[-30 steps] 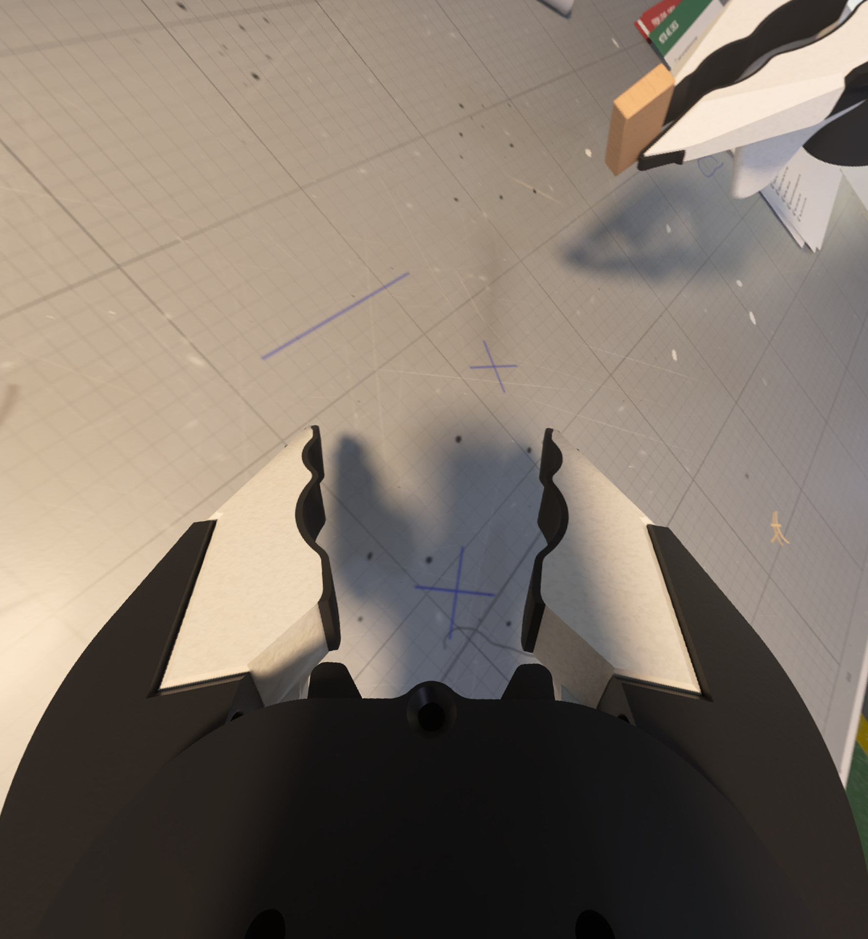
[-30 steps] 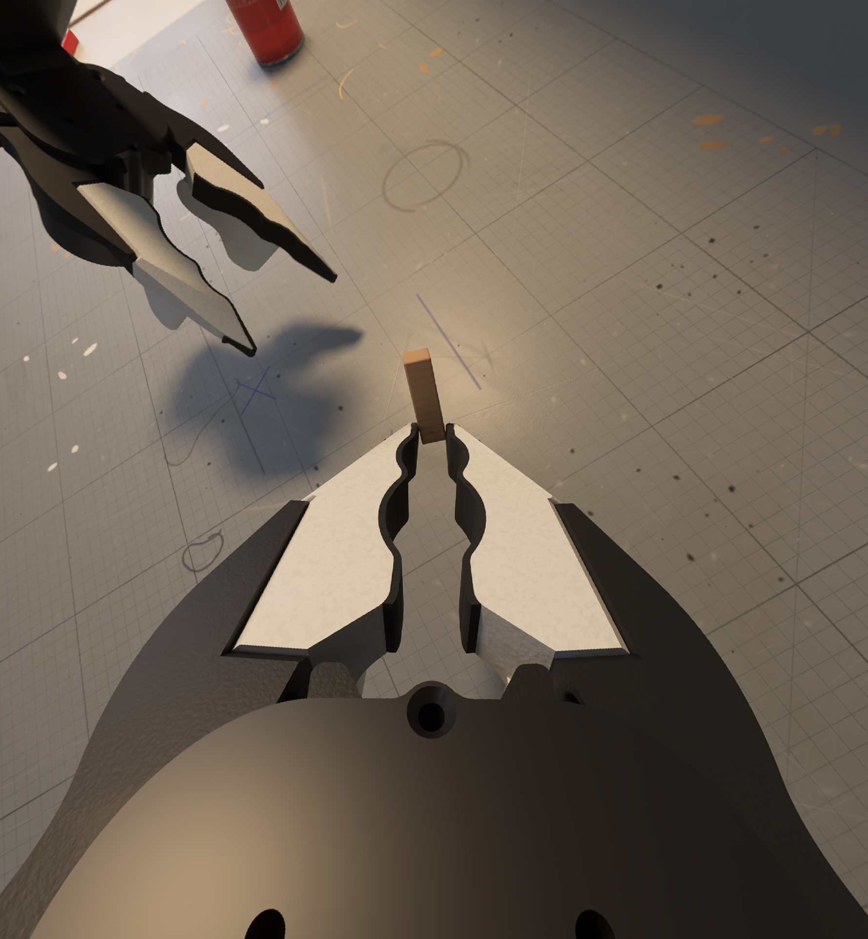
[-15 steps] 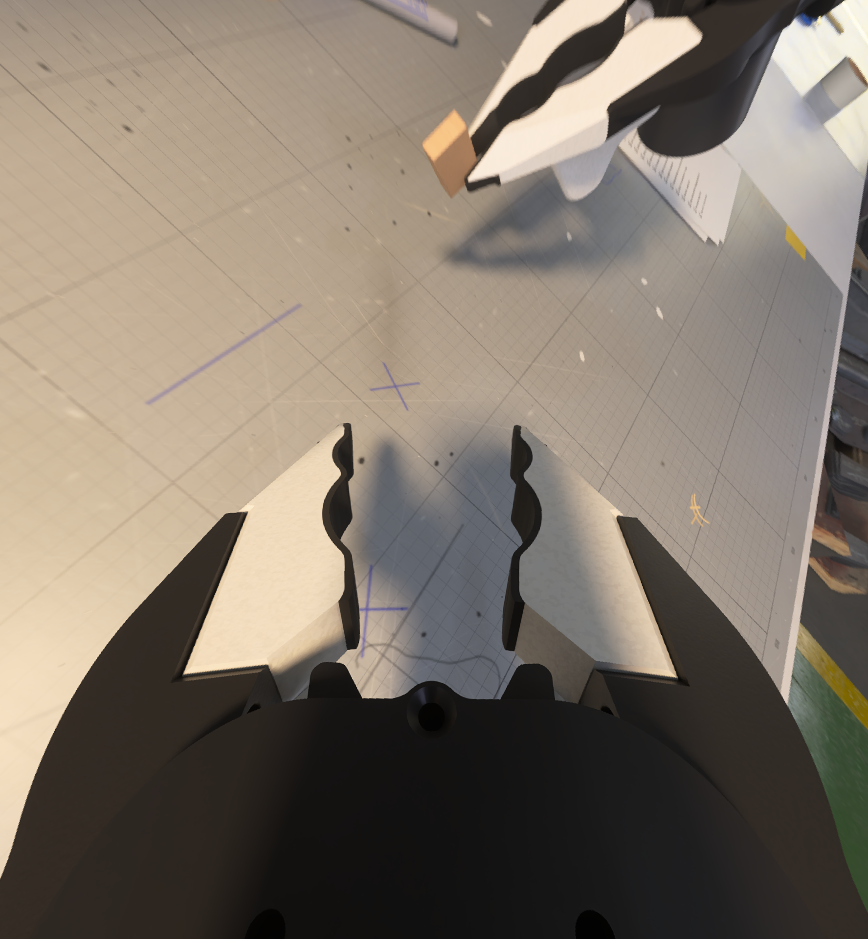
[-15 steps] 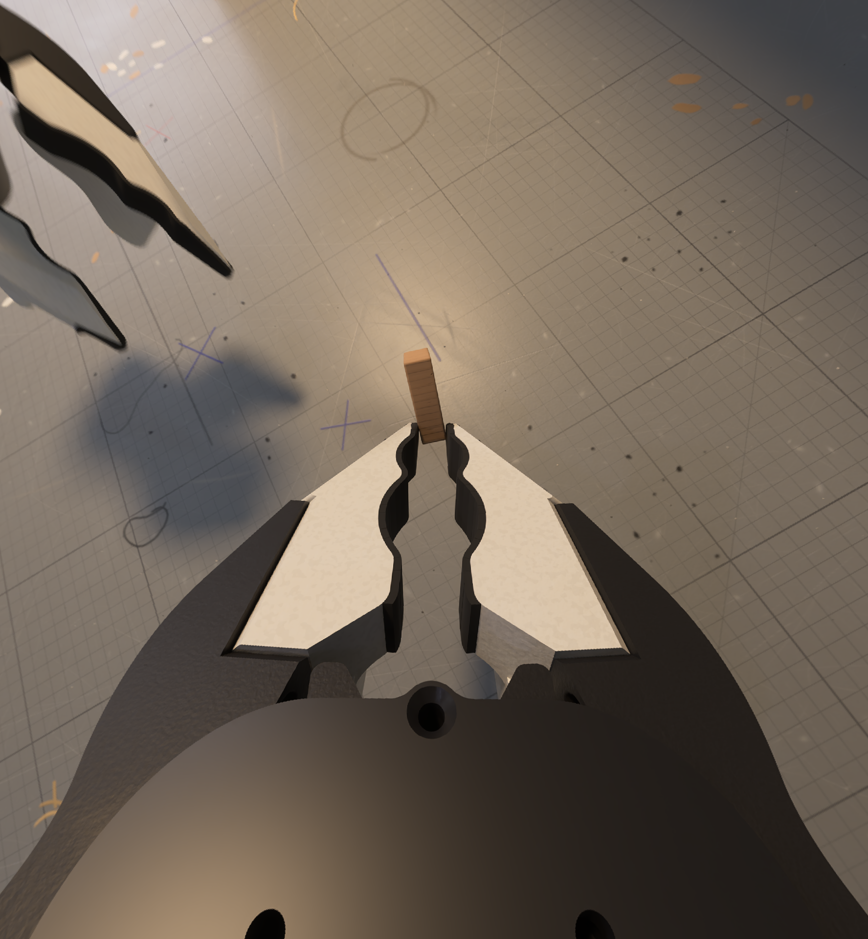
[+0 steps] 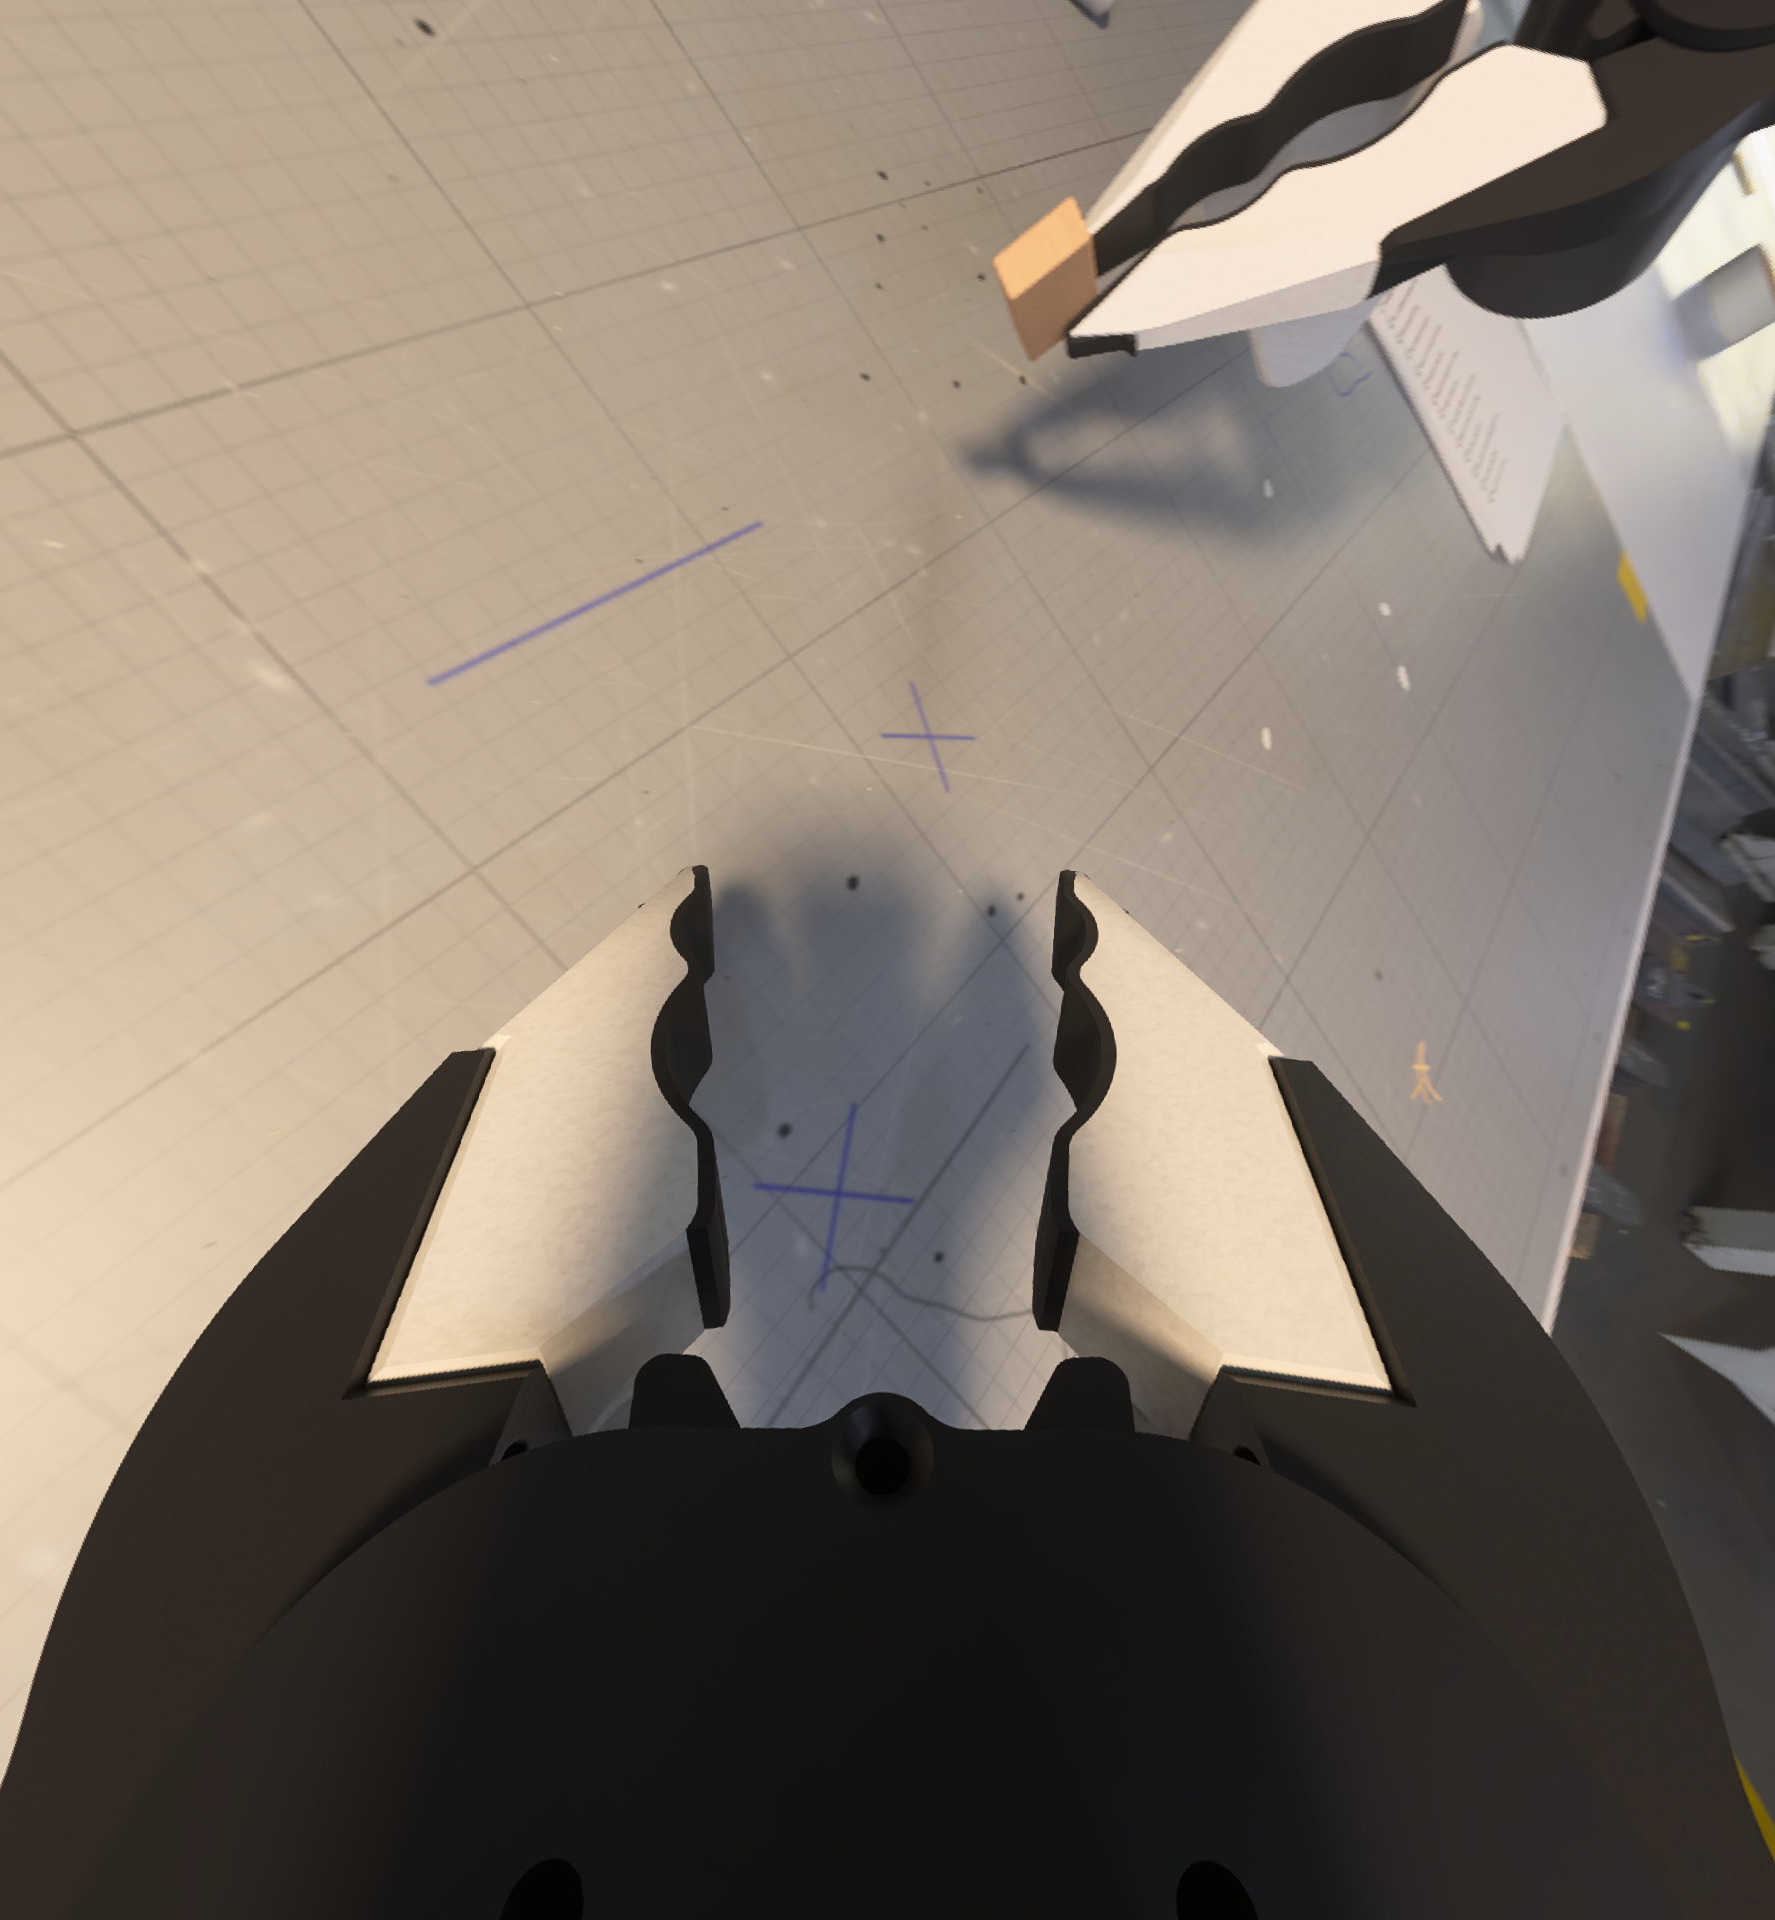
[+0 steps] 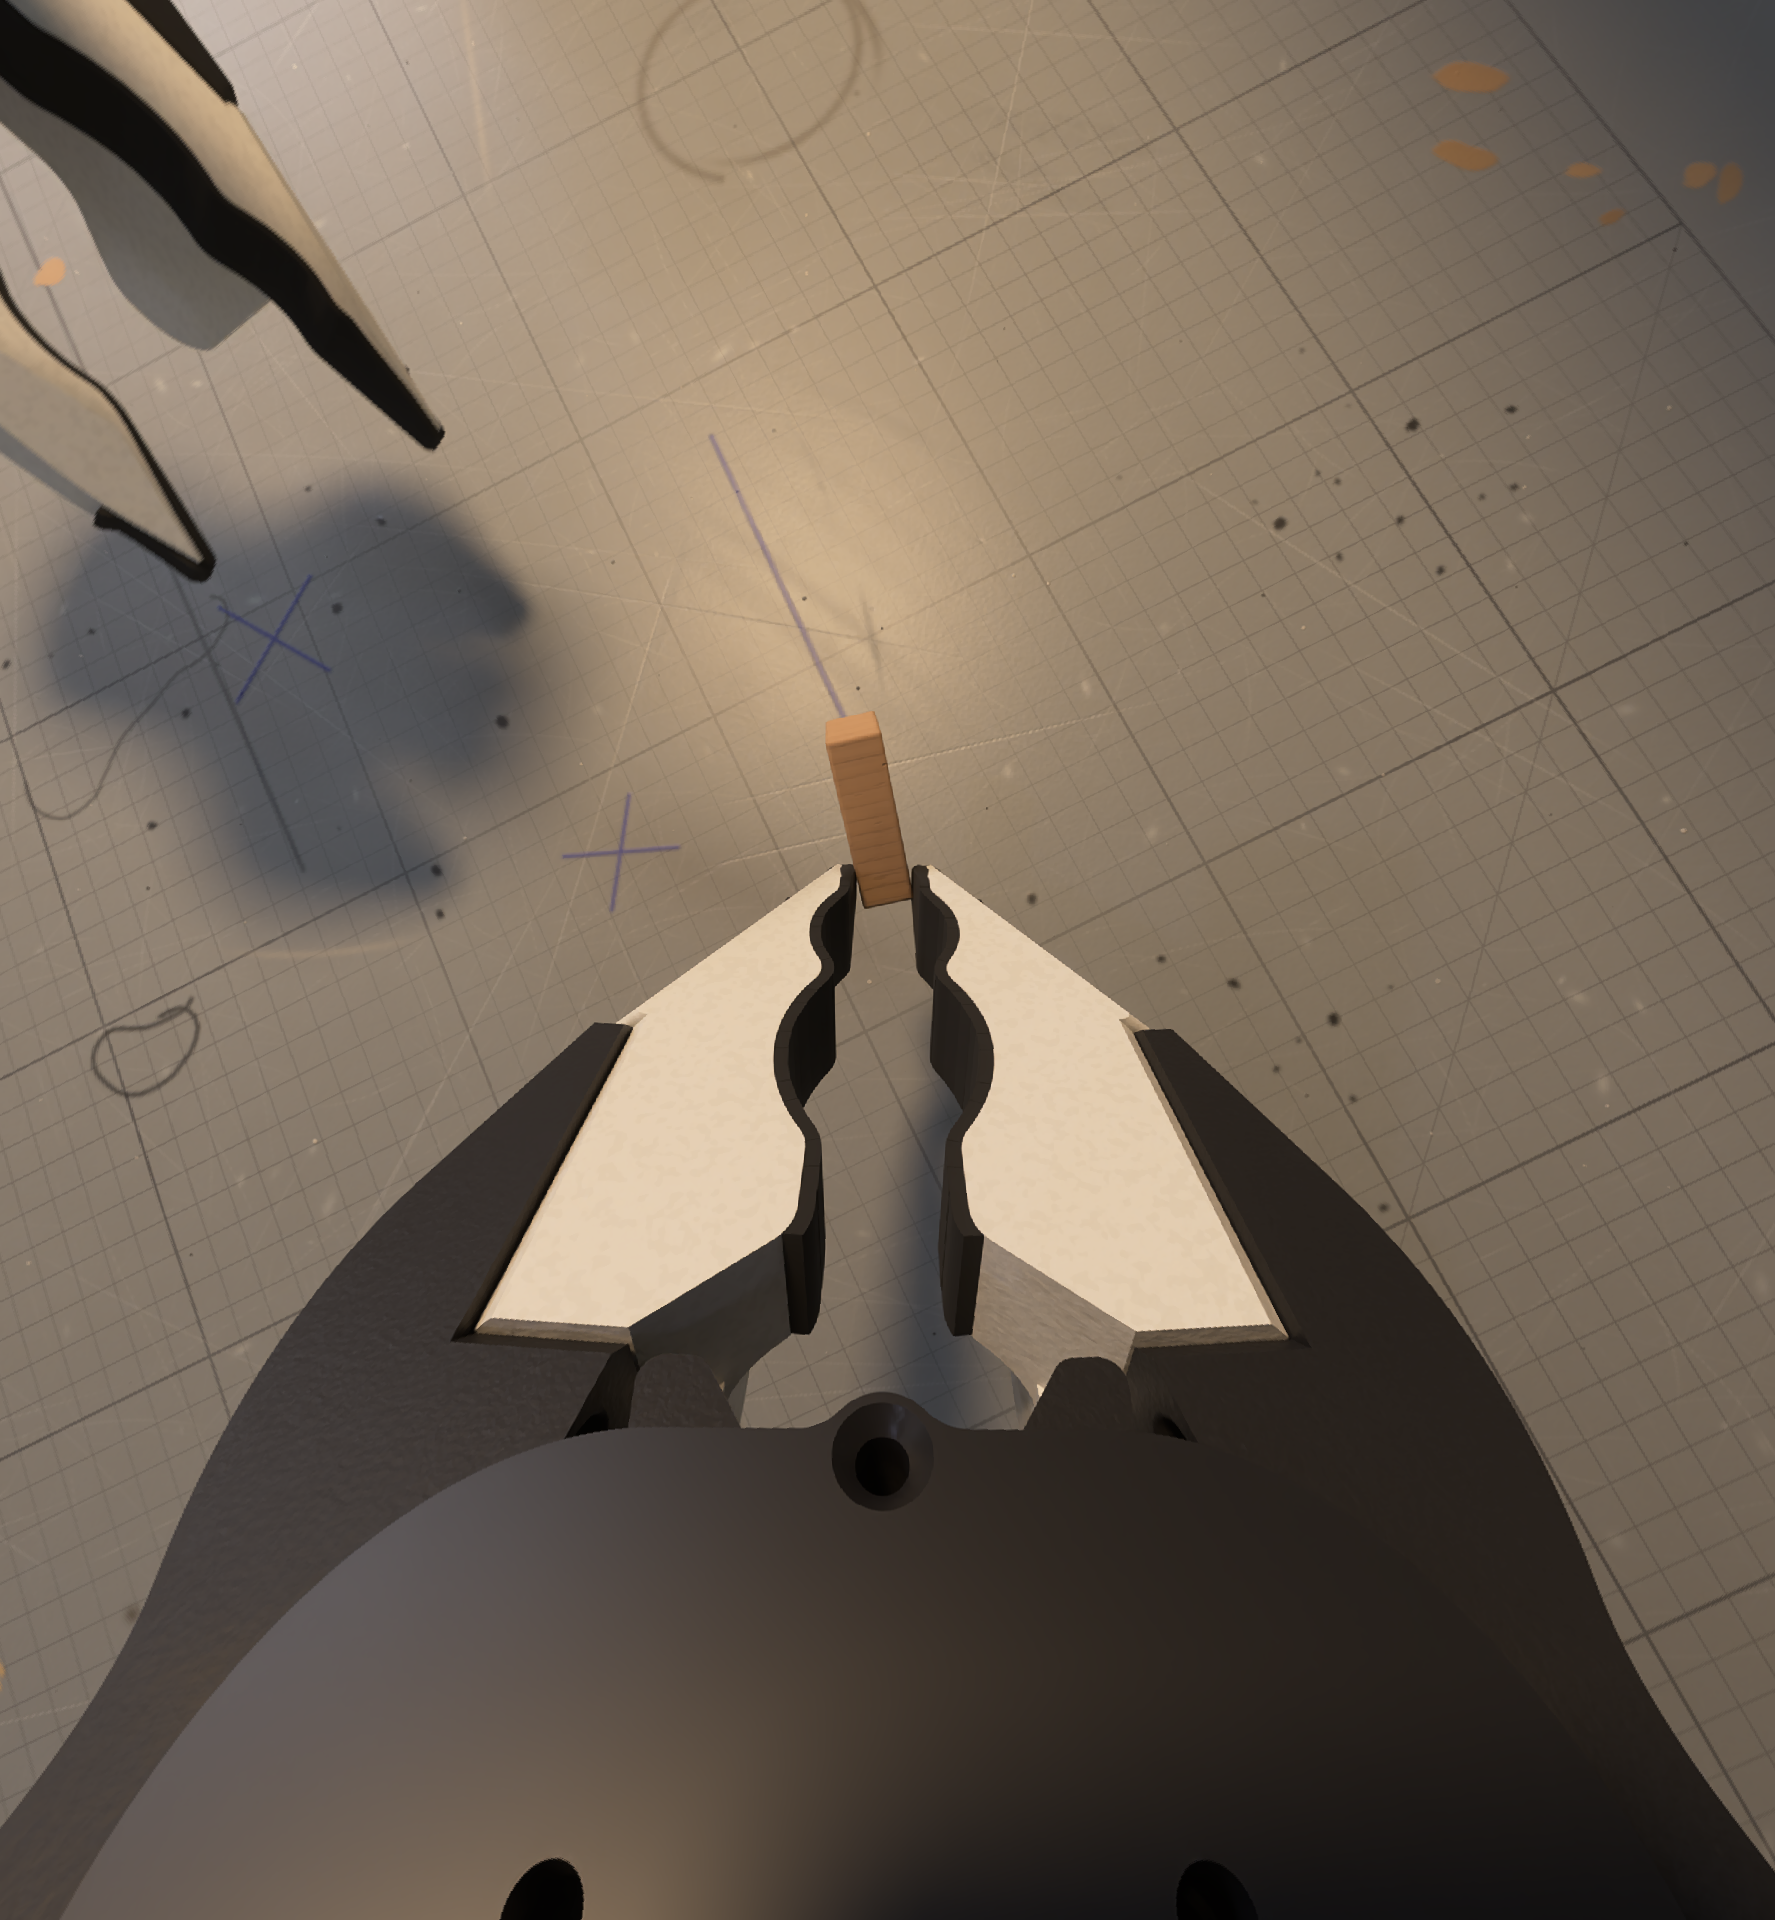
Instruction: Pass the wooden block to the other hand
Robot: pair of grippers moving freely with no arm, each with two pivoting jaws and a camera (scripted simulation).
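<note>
Since a moment ago the black, white-padded left gripper (image 5: 883, 894) has drawn nearer above the grey gridded cutting mat (image 5: 343, 416), jaws spread wide and empty, while the matching right gripper (image 6: 878, 883) pinches the small tan wooden block (image 6: 867, 805) at its fingertips, aloft.

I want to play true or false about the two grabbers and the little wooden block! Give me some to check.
1. The small tan wooden block is pinched at the right gripper's tips. True.
2. The left gripper is holding the block. False: it is open and empty.
3. The block lies on the grey gridded mat. False: it is held above it.
4. Blue crosses are drawn on the mat. True.
</note>
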